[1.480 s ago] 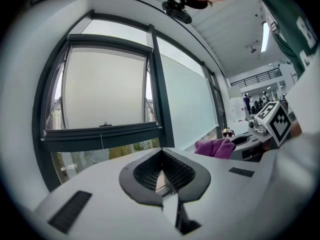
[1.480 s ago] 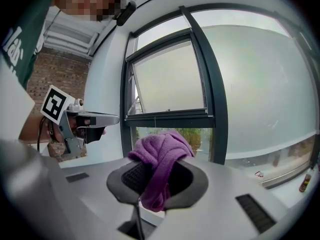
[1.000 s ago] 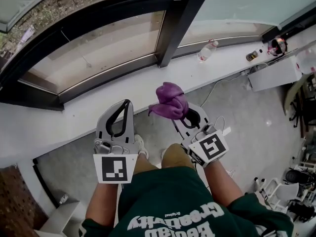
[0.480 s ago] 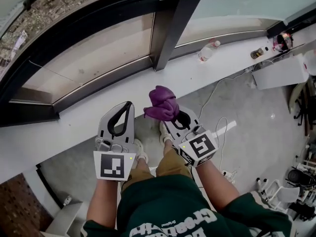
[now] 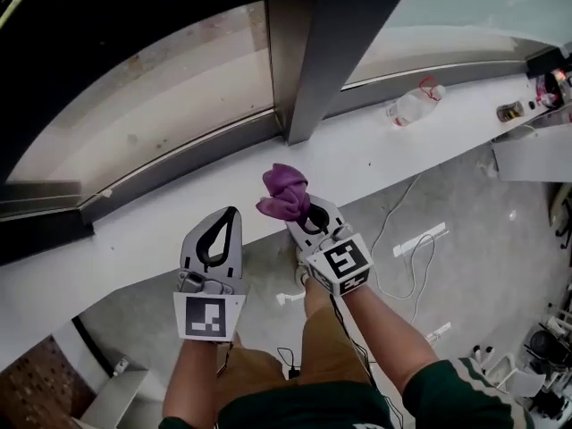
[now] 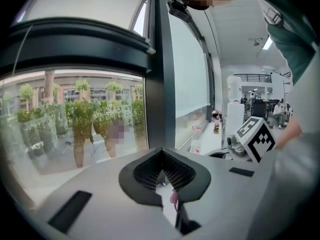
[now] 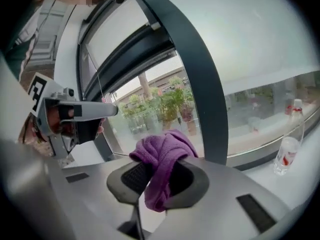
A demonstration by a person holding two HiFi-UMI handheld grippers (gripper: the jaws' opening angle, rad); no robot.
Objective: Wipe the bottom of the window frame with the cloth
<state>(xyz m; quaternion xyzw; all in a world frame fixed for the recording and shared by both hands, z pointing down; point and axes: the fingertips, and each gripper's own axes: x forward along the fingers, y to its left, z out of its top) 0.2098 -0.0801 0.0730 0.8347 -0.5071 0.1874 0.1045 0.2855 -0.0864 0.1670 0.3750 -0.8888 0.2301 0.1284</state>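
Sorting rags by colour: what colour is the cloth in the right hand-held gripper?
Purple cloth, clearest in the right gripper view.

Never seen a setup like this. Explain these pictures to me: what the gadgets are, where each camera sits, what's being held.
No robot here: a person holds a two-jaw gripper in each hand. One picture comes from a camera on the person's head, looking down; the other two come from cameras riding on the grippers, looking along their jaws. The right gripper is clamped on a purple cloth. The left gripper is shut and holds nothing. Ahead runs a white ledge below the window frame; a plastic bottle sits on it.
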